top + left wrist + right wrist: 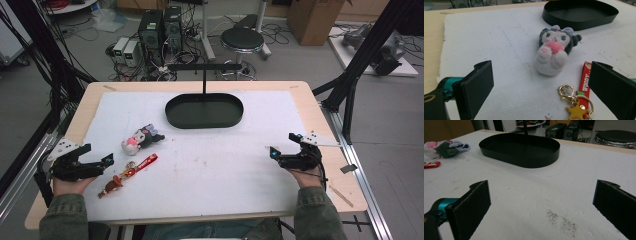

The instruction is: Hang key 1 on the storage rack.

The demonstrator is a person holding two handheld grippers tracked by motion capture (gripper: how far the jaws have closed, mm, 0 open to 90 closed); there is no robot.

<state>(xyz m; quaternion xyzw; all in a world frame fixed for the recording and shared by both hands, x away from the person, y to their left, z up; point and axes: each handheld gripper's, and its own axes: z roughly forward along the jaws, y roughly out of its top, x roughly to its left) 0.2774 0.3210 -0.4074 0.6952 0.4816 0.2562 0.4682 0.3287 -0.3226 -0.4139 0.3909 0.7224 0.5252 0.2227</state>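
Observation:
A small plush toy [140, 138] [554, 51] [444, 148], white with a dark hood and pink front, lies on the white mat left of centre. Beside it rests a red strap keychain [131, 172] [584, 82] with a gold clasp, a star charm and a small brown figure. A black oval tray [204, 111] [580, 12] [520, 150] with an upright T-shaped stand sits at the back middle. My left gripper [97, 156] [541, 85] is open at the left edge, just short of the keychain. My right gripper [283, 145] [542, 202] is open over bare mat at the right.
The white mat [200, 165] covers most of the wooden table [320, 130]. Black frame posts [350, 90] stand at both sides. A stool [242, 39], computer towers [160, 27] and cables are on the floor beyond the far edge.

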